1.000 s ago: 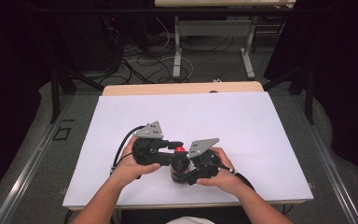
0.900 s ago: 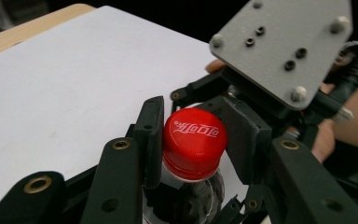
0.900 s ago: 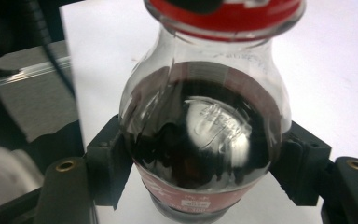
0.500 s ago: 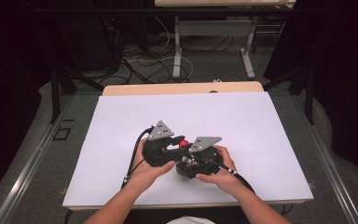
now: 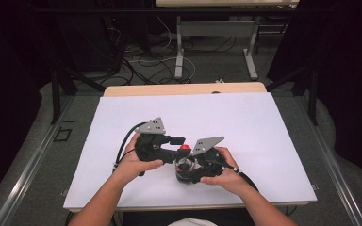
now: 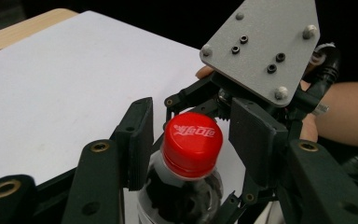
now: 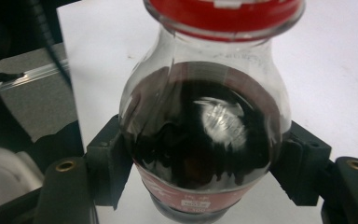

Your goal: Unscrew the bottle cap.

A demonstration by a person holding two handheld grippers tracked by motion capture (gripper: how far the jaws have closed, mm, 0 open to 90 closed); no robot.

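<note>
Left hand has slid back to the left since the earlier frames, and its jaws have just been opening, letting go of the red cap that sits between them! Biggest thing first: the white tabletop [image 5: 264,127], with both forearms coming in from the near edge. Near that edge, a little left of centre, stands the bottle [image 7: 204,135], a small clear plastic one with dark cola inside and a red label band low down.

The right gripper [image 5: 192,170] has it by the belly, jaws pressed tight on either side of the widest part, holding it upright on the tabletop. The left gripper [image 6: 189,140] reaches in at cap height from the left, jaws now narrowly parted, a sliver of daylight showing either side of the cap [image 6: 192,143], so no real bite on it at this instant.

How will it handle? Looks like a half-full bottle: light to middling, liquid sloshing if tipped. The wall is thin and smooth, likely slippery and prone to buckling if squeezed hard, so the rounded shoulder where it is held now seems a fair anchor. The cap is the stiff, ridged part, the natural place for a twisting grip; I'd judge the left jaws are resetting for another turn. Risk: too much squeeze on the body once the cap loosens could push cola up and out
</note>
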